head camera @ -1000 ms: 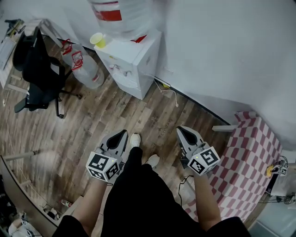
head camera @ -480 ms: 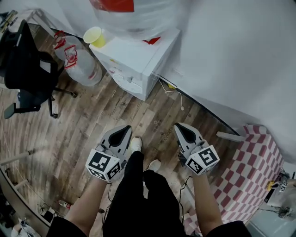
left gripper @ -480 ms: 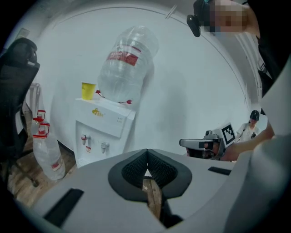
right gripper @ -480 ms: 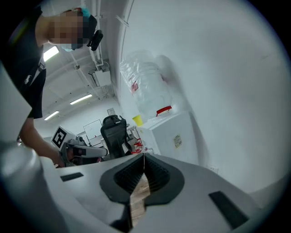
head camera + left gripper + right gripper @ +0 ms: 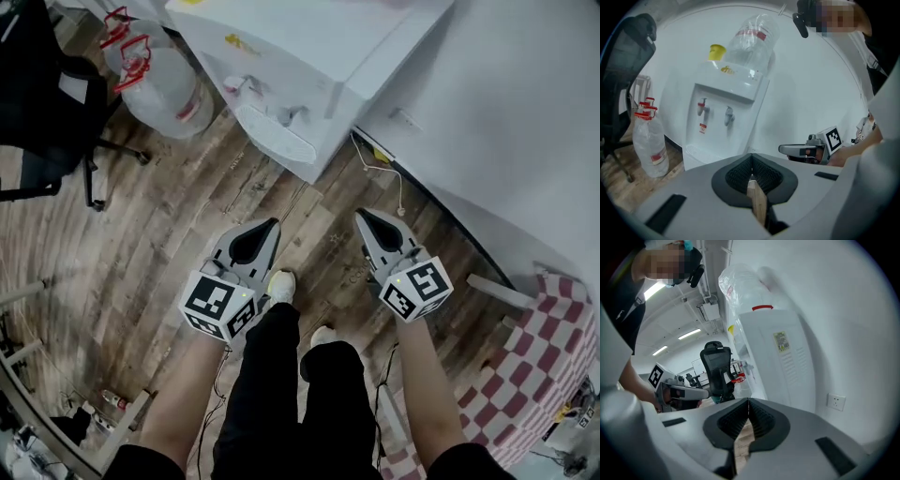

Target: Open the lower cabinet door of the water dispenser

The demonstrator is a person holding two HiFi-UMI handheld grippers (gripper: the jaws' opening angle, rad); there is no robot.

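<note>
The white water dispenser (image 5: pixel 319 56) stands against the wall ahead, its two taps (image 5: pixel 272 101) and drip tray (image 5: pixel 277 137) facing me. Seen from above, its lower cabinet door is hidden. The left gripper view shows the dispenser's front (image 5: pixel 724 108) with the bottle (image 5: pixel 752 40) on top; the lower front is mostly hidden behind the gripper's body. My left gripper (image 5: pixel 272 225) (image 5: pixel 751 155) and right gripper (image 5: pixel 362 216) (image 5: pixel 748 401) are both shut and empty, held side by side over the floor, short of the dispenser. The right gripper view shows the dispenser's side (image 5: pixel 780 357).
Spare water bottles with red handles (image 5: pixel 159 84) stand left of the dispenser, with a black office chair (image 5: pixel 47 112) further left. A cord (image 5: pixel 389 178) hangs by the wall to the right. A red checkered cloth (image 5: pixel 544 375) is at far right. My shoes (image 5: pixel 281 286) are on the wood floor.
Both grippers have sunk and moved forward toward the dispenser. The view has dropped closer, so the dispenser fills more of the frame and its top bottle is out of the head view.
</note>
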